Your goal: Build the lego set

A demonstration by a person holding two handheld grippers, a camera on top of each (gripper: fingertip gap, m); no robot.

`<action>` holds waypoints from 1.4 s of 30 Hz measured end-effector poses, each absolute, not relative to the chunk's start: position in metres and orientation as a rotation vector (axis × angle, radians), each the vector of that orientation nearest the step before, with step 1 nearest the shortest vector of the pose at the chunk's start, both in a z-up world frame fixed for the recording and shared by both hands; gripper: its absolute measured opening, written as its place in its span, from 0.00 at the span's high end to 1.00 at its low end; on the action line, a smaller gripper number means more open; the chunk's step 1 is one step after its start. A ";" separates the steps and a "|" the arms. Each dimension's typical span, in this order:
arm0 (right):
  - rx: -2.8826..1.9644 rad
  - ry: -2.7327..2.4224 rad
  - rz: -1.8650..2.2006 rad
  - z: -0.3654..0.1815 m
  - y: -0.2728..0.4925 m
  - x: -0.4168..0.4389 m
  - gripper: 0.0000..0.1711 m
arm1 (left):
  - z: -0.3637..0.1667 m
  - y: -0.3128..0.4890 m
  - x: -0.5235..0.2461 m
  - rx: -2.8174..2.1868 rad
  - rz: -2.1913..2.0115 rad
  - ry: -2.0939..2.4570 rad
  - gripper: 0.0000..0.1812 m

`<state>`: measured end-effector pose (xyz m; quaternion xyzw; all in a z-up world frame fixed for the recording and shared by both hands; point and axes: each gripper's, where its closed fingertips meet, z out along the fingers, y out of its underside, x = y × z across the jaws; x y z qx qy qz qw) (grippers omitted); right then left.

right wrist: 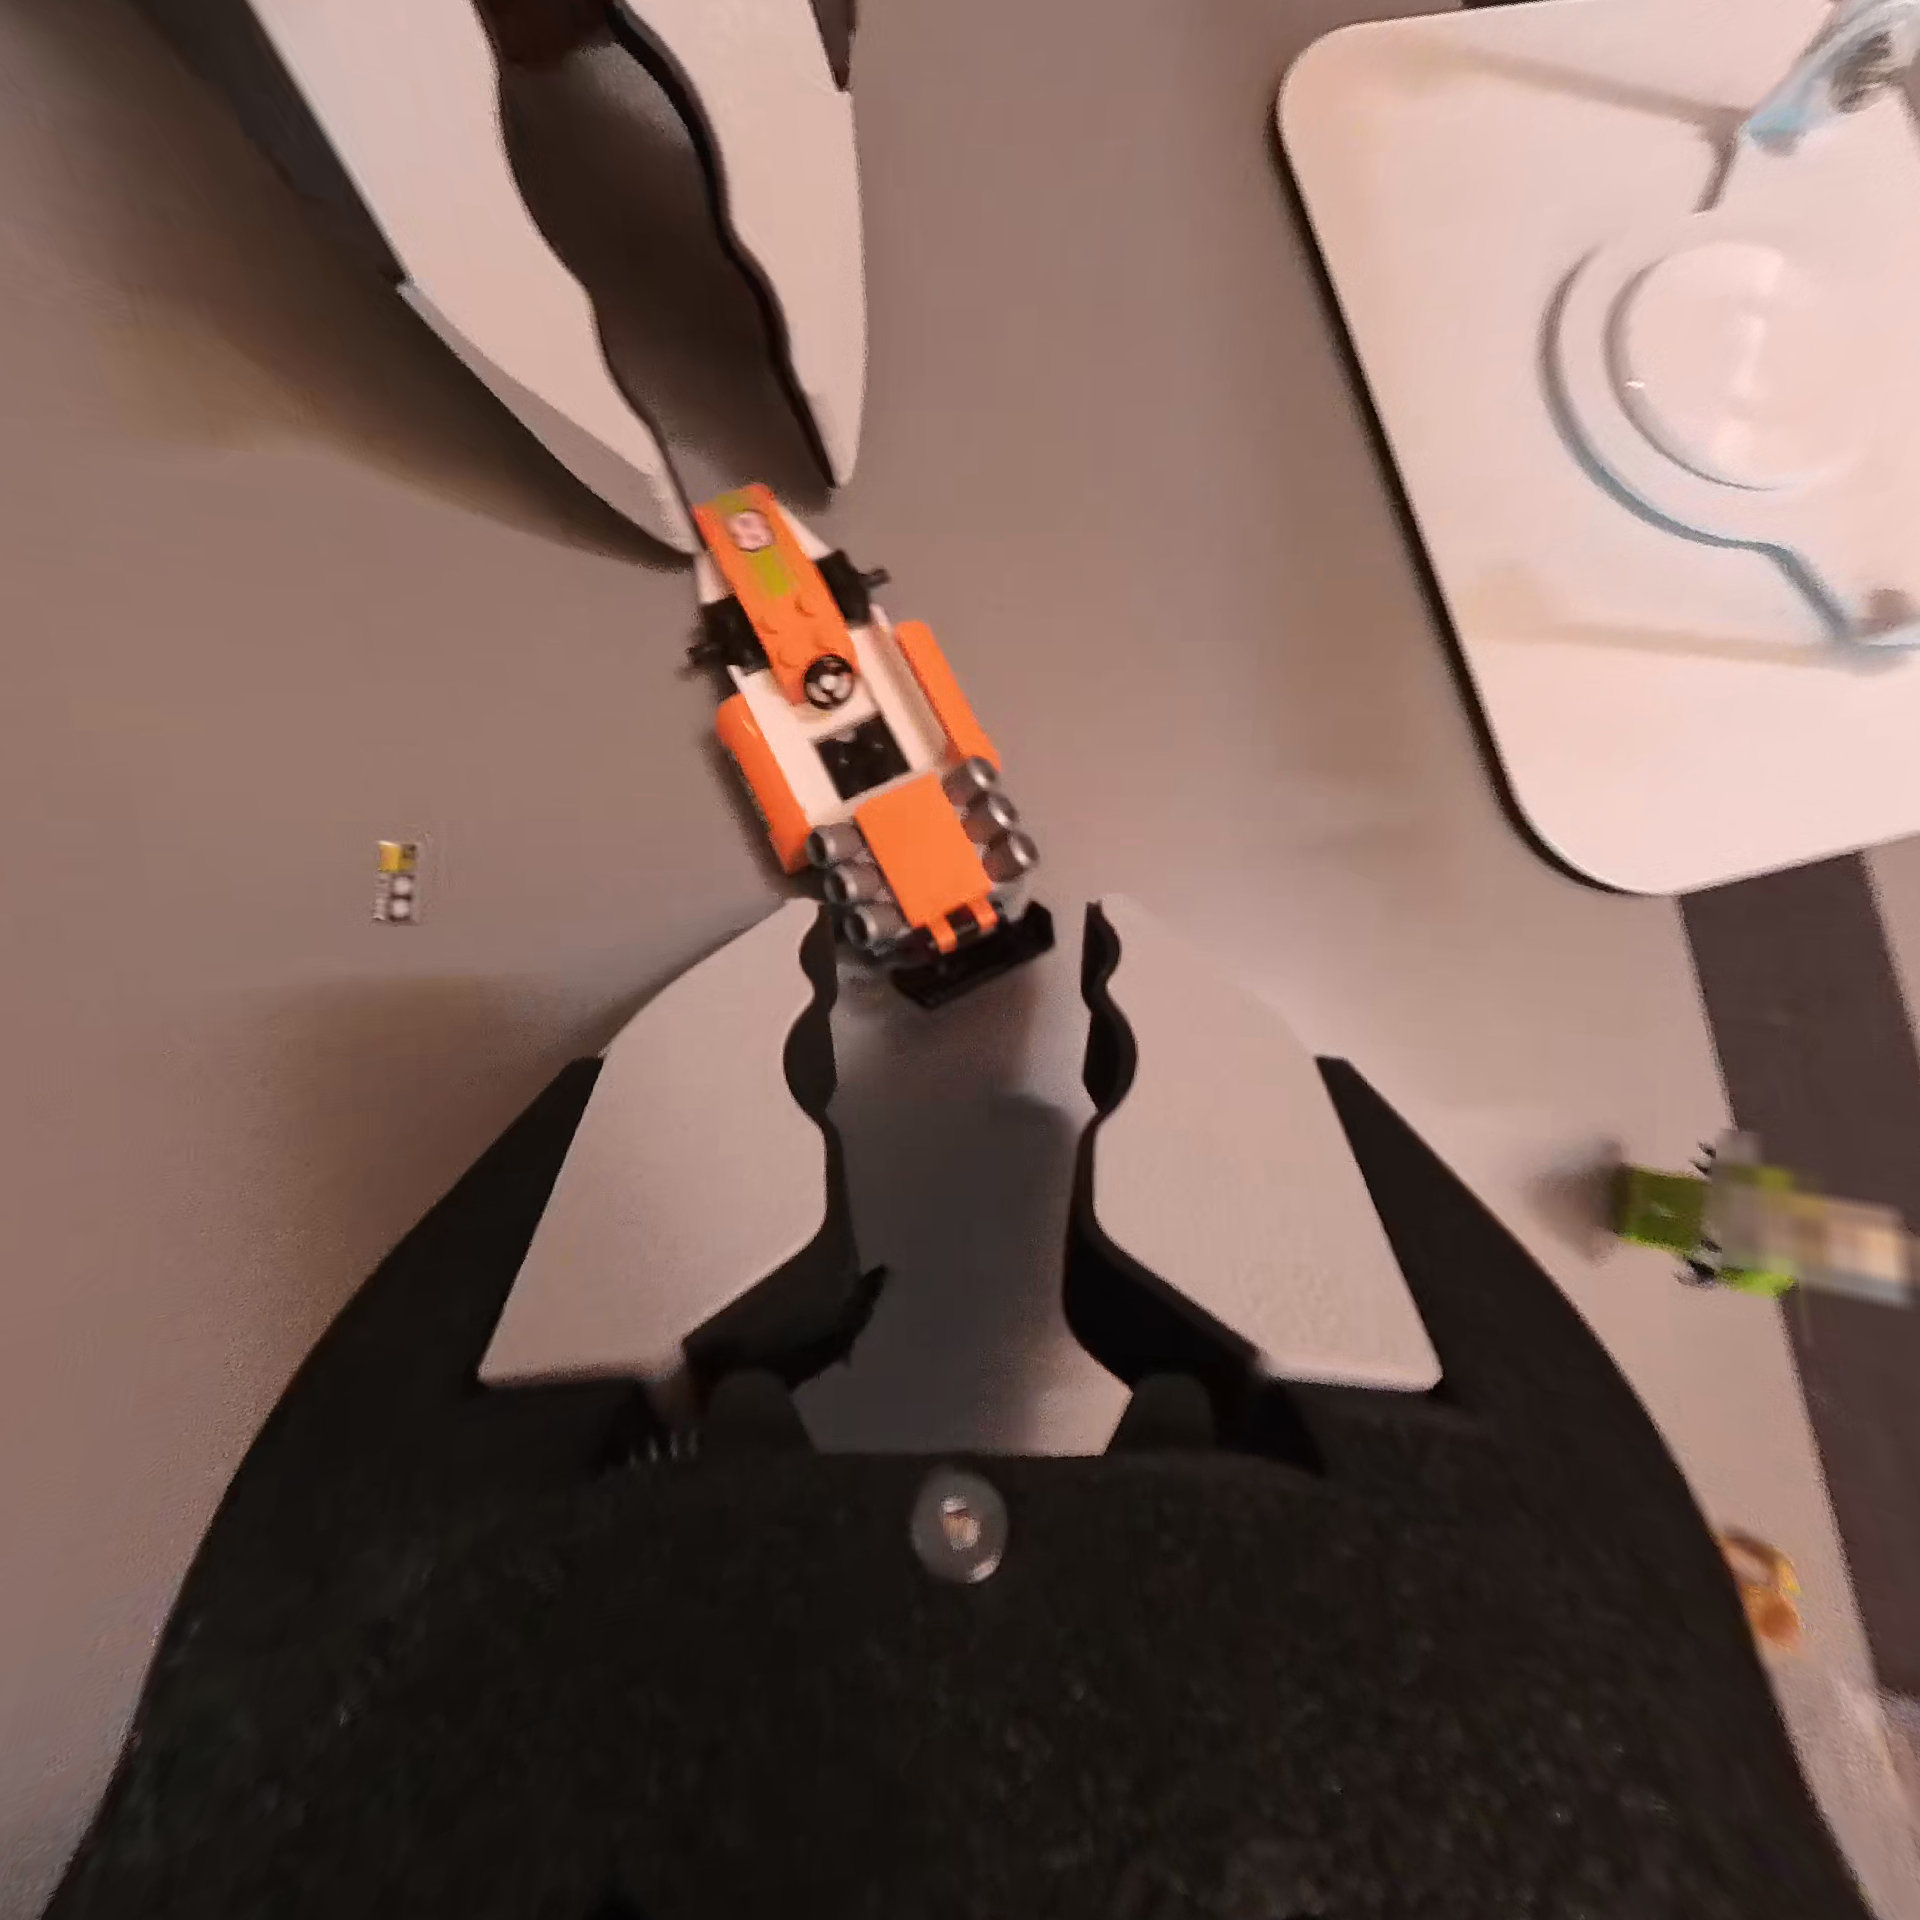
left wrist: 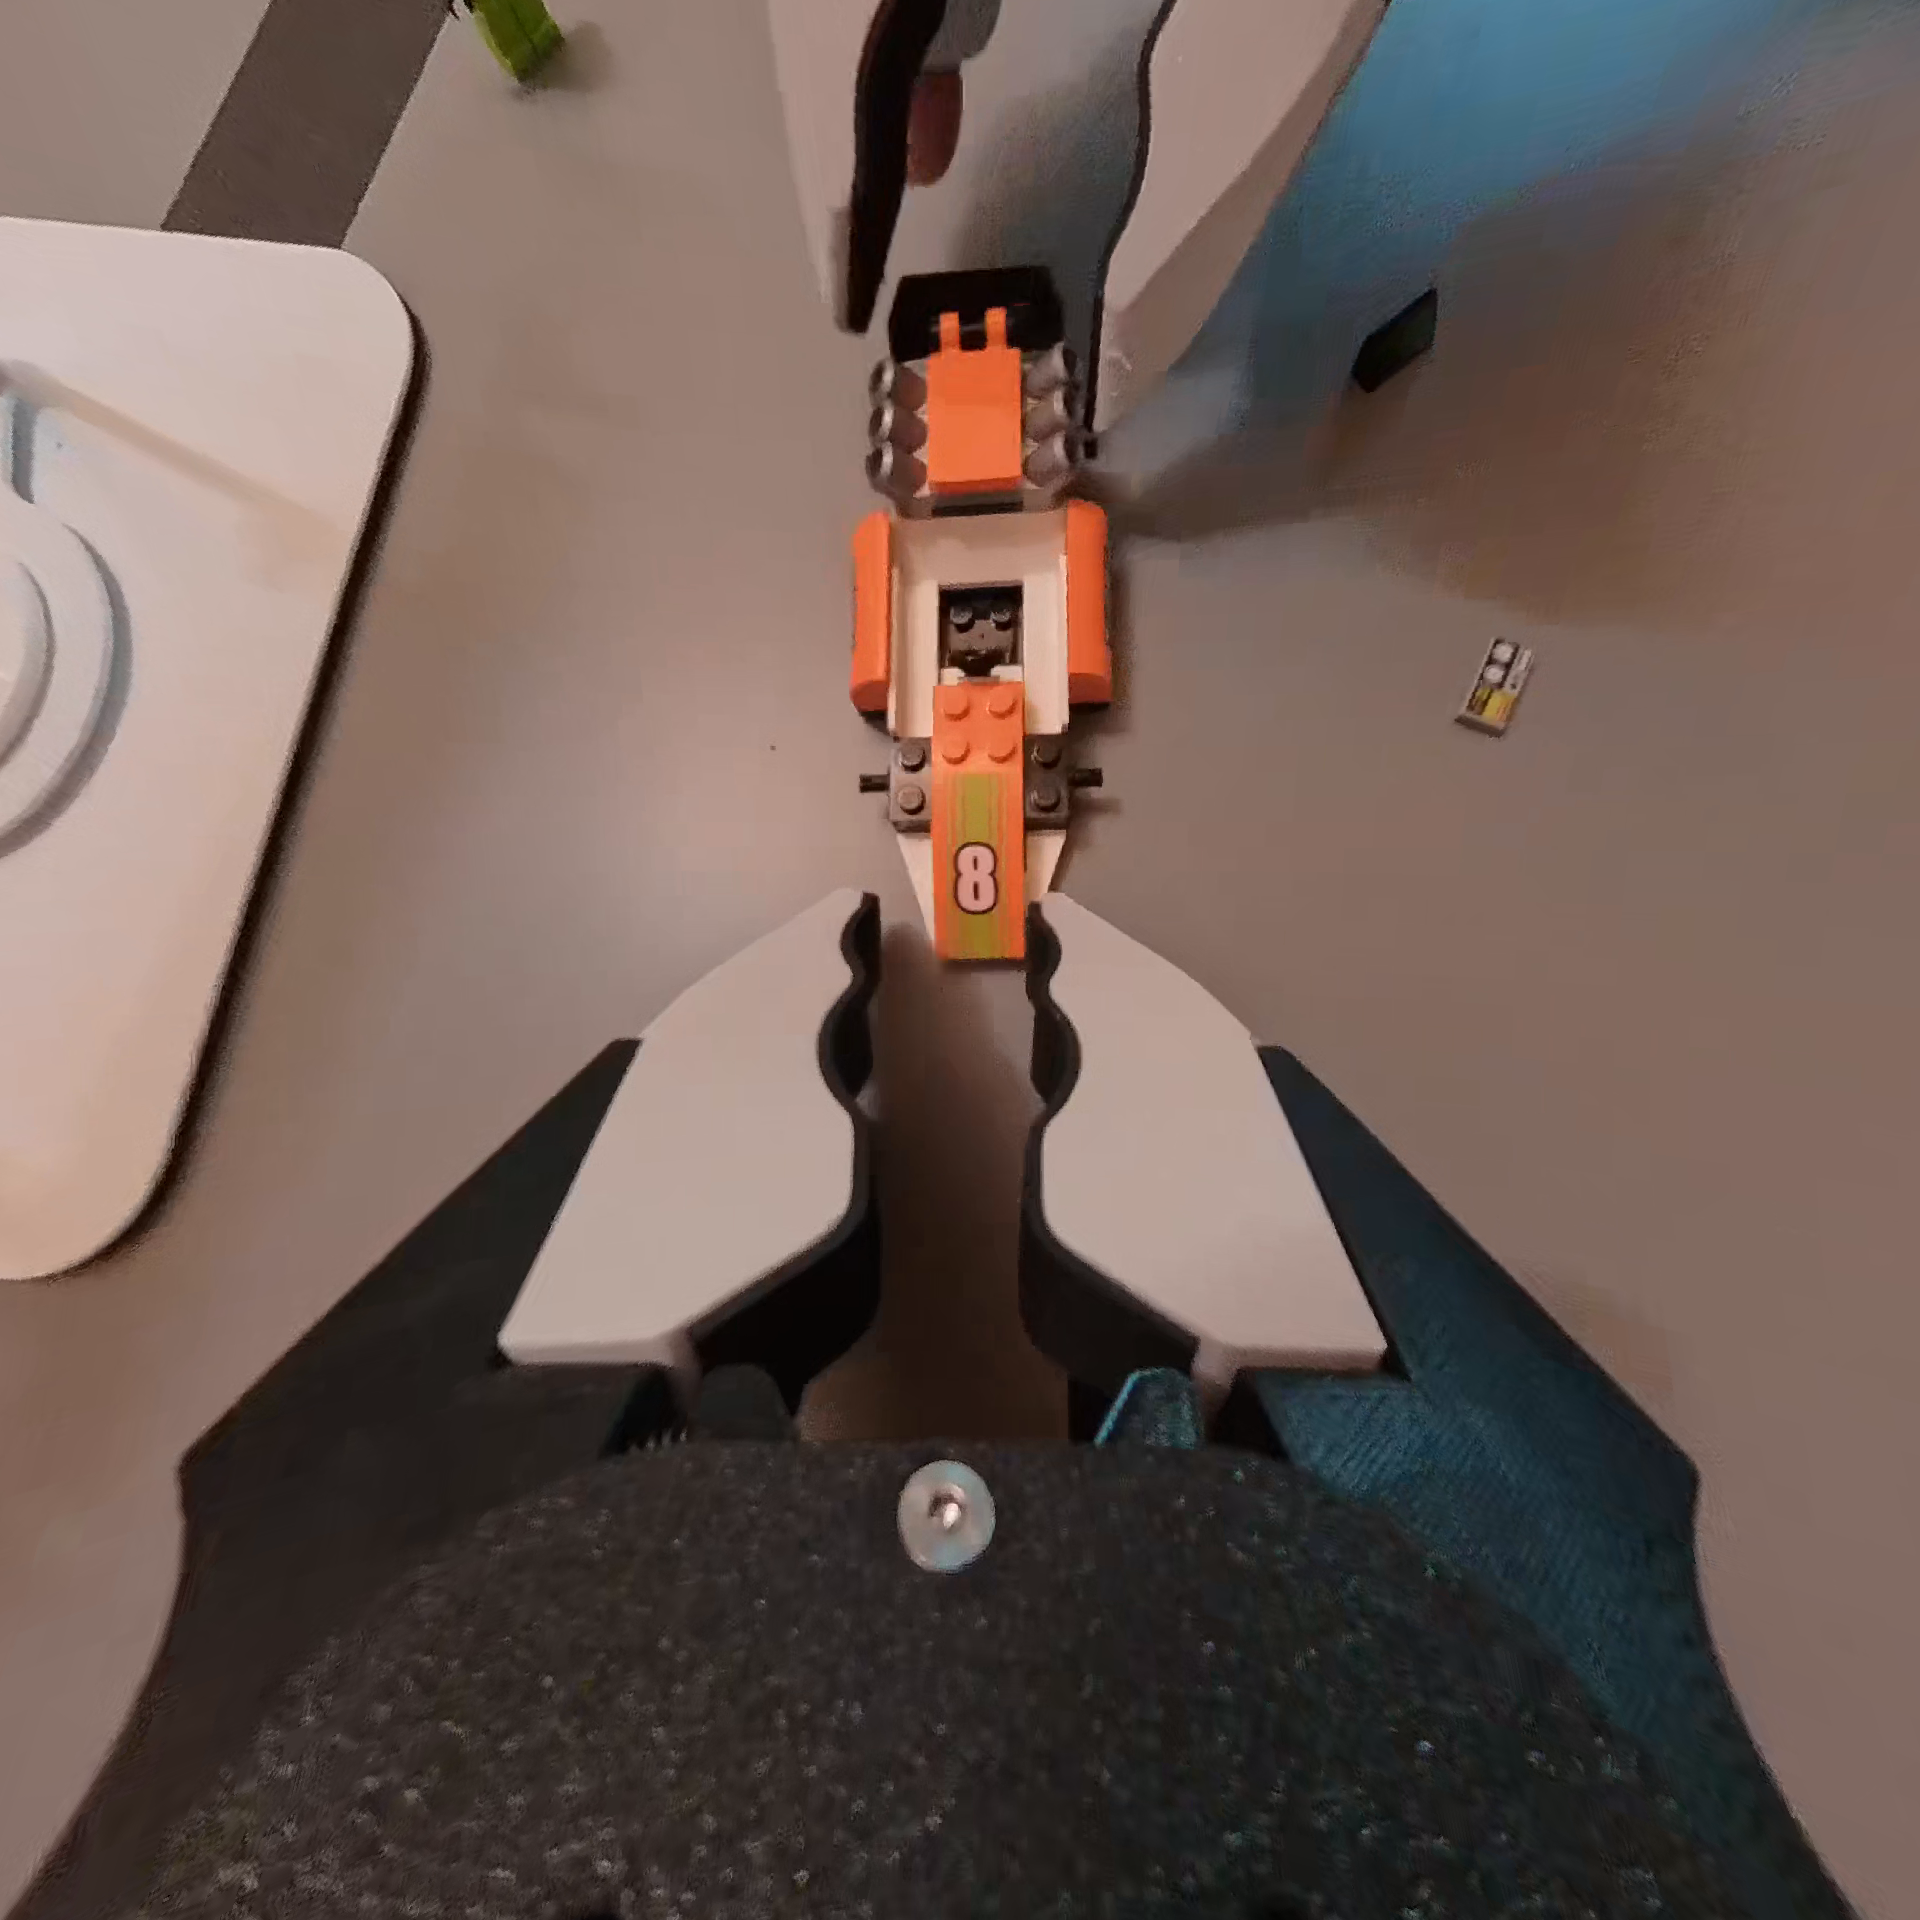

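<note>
An orange and white lego car body (left wrist: 977,644) with no wheels lies on the grey table, its numbered nose toward my left gripper (left wrist: 954,920). The left gripper is open and empty, its tips beside the nose tip. In the right wrist view the car (right wrist: 857,748) lies diagonally, its black rear plate between the tips of my right gripper (right wrist: 951,925), which is open and empty. The left gripper shows at the top of the right wrist view (right wrist: 758,499), by the car's nose. The right gripper shows at the top of the left wrist view (left wrist: 977,312), behind the car's rear.
A small printed tile (left wrist: 1496,688) lies loose on the table, also in the right wrist view (right wrist: 397,881). A white tray (left wrist: 156,727) sits to one side, seen too in the right wrist view (right wrist: 1621,447). A green lego assembly (right wrist: 1714,1226) and a small yellowish piece (right wrist: 1761,1590) lie near a dark strip.
</note>
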<state>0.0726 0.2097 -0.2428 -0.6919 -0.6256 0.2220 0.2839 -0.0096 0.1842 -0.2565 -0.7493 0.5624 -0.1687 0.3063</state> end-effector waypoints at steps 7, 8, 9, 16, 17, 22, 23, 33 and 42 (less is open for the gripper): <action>-1.810 -1.672 0.623 -0.234 0.174 0.069 0.80 | -0.258 0.188 -0.015 -1.953 -0.434 1.509 0.90; -1.805 -1.654 0.616 -0.231 0.168 0.070 0.83 | -0.257 0.188 -0.014 -1.941 -0.441 1.501 0.91; -1.805 -1.633 0.593 -0.230 0.163 0.072 0.84 | -0.257 0.187 -0.013 -1.937 -0.445 1.505 0.91; -1.775 -1.640 0.503 -0.215 0.127 0.076 0.84 | -0.254 0.190 -0.018 -1.925 -0.396 1.503 0.88; -1.773 -1.683 0.508 -0.219 0.116 0.072 0.84 | -0.253 0.191 -0.020 -1.924 -0.390 1.492 0.88; -1.799 -1.827 0.470 -0.249 0.098 0.058 0.84 | -0.247 0.189 -0.024 -1.907 -0.371 1.471 0.88; -1.810 -1.838 0.477 -0.252 0.098 0.056 0.85 | -0.245 0.187 -0.023 -1.900 -0.376 1.473 0.88; -1.824 -2.005 0.471 -0.262 0.107 0.049 0.96 | -0.238 0.171 -0.019 -1.860 -0.433 1.508 0.89; -1.383 -2.169 0.405 -0.223 0.155 0.032 0.96 | -0.250 0.172 -0.015 -1.881 -0.455 1.525 0.90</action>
